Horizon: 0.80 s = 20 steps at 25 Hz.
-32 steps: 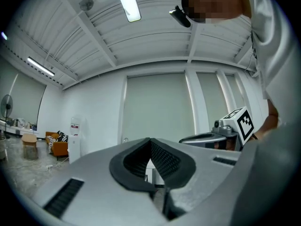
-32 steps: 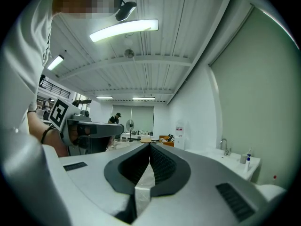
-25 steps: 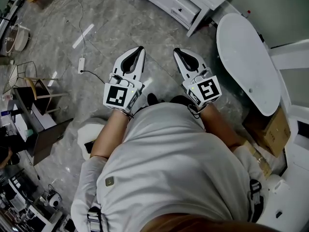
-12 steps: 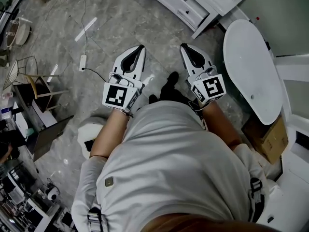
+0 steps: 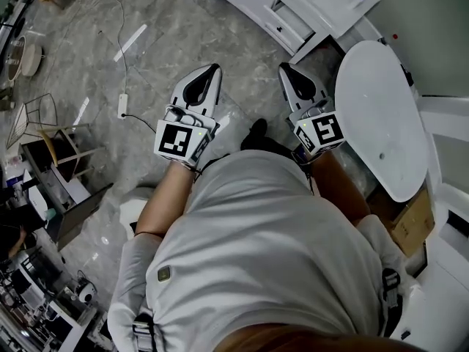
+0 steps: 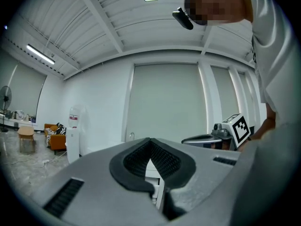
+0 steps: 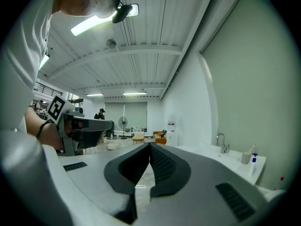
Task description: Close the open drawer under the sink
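The white sink cabinet [image 5: 293, 6] stands at the top of the head view, with one drawer [image 5: 278, 15] pulled out of its front. Both grippers are held level in front of the person, well short of the cabinet. My left gripper [image 5: 215, 68] is shut with nothing in it, and so is my right gripper [image 5: 281, 66]. In the left gripper view the pads [image 6: 160, 157] meet at the tips and white drawer fronts [image 6: 154, 185] show in the gap behind them. The right gripper view shows the white counter [image 7: 221, 158] with its faucet [image 7: 220, 140] at the right.
A white oval tabletop [image 5: 381, 108] lies close on the right, with a cardboard box [image 5: 412, 213] below it. A power strip [image 5: 122, 103] and its cable lie on the grey floor at the left, near a wire chair [image 5: 51, 134].
The person has stepped forward, carrying both grippers toward the sink cabinet. The oval tabletop has slid nearer the right gripper. Both grippers stayed shut.
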Available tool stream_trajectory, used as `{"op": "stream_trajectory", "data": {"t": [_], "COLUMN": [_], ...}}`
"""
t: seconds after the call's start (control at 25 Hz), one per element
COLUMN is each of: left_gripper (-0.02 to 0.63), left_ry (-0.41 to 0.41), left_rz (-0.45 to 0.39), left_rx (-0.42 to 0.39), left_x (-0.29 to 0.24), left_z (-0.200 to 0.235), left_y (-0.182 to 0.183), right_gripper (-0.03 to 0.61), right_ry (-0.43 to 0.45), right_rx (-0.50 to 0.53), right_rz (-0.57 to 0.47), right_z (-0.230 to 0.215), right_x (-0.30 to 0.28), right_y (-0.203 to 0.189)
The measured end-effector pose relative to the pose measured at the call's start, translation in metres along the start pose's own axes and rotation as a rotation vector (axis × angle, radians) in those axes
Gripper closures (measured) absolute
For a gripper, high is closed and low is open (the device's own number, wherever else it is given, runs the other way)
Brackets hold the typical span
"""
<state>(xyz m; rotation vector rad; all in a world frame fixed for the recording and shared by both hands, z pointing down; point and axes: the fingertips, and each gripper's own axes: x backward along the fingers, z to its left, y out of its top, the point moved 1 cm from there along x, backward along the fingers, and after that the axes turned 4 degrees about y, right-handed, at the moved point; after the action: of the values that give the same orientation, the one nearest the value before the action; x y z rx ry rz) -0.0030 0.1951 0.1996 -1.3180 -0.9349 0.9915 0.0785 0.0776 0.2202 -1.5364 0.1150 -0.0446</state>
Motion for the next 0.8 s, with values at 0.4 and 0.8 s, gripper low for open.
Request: {"op": "stream_trajectory", "data": {"t": [0.4, 0.8], "left_gripper": [0.606, 0.606], "left_ry": [-0.106, -0.304], "left_rz": [0.009, 0.008], "left_rx": [-0.036, -0.025], "left_x": [-0.101, -0.194], "left_z": [-0.022, -0.018], "left_y": [0.021, 0.02], "right_gripper": [0.554, 0.554], "right_ry": [-0.104, -0.3], "right_rx": [0.0, -0.009], "right_rz": [-0.026, -0.009], "right_z": [-0.103, -0.165], "right_x": [0.01, 0.007], "right_y": [0.014, 0.011]}}
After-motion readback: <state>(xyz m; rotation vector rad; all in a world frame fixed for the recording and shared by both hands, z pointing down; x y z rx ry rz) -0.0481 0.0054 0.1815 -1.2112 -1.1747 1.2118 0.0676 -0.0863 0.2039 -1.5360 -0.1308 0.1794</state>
